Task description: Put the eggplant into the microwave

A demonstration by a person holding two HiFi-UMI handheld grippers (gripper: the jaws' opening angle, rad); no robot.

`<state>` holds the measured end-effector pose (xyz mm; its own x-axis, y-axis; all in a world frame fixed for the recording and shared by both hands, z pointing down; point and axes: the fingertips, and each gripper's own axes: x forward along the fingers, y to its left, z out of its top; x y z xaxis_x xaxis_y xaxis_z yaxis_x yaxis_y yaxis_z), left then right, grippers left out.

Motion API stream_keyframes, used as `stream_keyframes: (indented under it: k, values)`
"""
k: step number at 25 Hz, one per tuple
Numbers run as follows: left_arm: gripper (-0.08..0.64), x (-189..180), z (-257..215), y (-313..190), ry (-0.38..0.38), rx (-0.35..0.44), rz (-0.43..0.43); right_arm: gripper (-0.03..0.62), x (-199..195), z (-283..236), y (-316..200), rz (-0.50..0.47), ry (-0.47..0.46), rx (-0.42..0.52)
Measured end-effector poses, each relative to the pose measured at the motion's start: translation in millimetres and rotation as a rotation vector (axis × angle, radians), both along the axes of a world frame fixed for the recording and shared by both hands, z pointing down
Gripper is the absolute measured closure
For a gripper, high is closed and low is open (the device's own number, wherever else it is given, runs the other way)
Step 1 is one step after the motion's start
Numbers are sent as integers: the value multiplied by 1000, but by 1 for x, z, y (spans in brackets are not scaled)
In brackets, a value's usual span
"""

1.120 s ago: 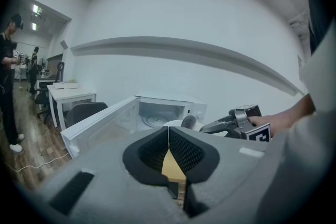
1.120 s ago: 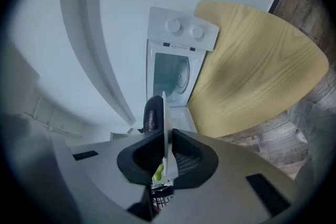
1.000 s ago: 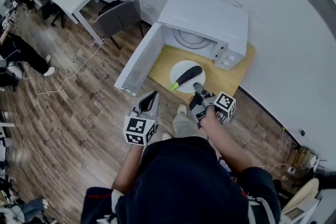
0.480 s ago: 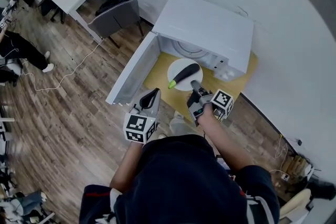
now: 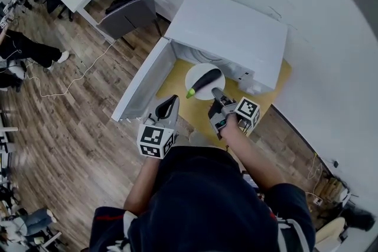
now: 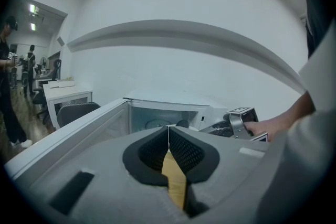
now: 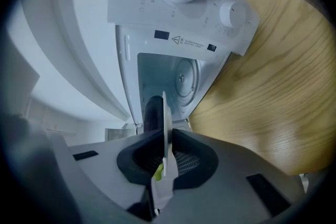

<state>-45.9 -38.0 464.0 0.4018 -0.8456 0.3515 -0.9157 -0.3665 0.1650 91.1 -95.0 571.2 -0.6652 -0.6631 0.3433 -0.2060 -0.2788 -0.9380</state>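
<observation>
Pinching the near rim of the white plate (image 5: 194, 75) between its jaws, the right gripper (image 5: 216, 95) holds it just in front of the open microwave (image 5: 233, 26). The eggplant (image 5: 207, 81) lies on that plate, its dark body pointing towards the cavity and its green stem end towards the near left. In the right gripper view the plate shows edge-on, clamped between the two pads, with the glass turntable (image 7: 184, 78) straight beyond it. Whether the plate's underside touches the wooden top (image 5: 270, 87) I cannot tell.

The left gripper (image 5: 171, 105) hangs near and to the left, beside the swung-out door (image 5: 142, 84). Its jaws are pressed together on nothing.

By my judgement the step in hand is the delivery: the plate with its load is at the mouth but not yet inside. The next move calls for sliding the plate level and straight towards the far side, past the door frame and onto the turntable. It should stay flat so that the eggplant does not roll off, and only then should the jaws let go of the rim.
</observation>
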Motion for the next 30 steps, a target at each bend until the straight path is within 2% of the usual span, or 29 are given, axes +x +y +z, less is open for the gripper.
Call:
stream_keyframes:
  k: [5, 13, 30]
  values:
    - [542, 12, 3, -3, -5, -15, 17, 566, 6, 5, -1, 5, -6, -16]
    - [543, 10, 6, -9, 5, -27, 41, 566, 4, 6, -4, 29, -6, -17]
    - [543, -15, 12, -41, -6, -50, 184, 566, -13, 36, -26, 171, 28, -46]
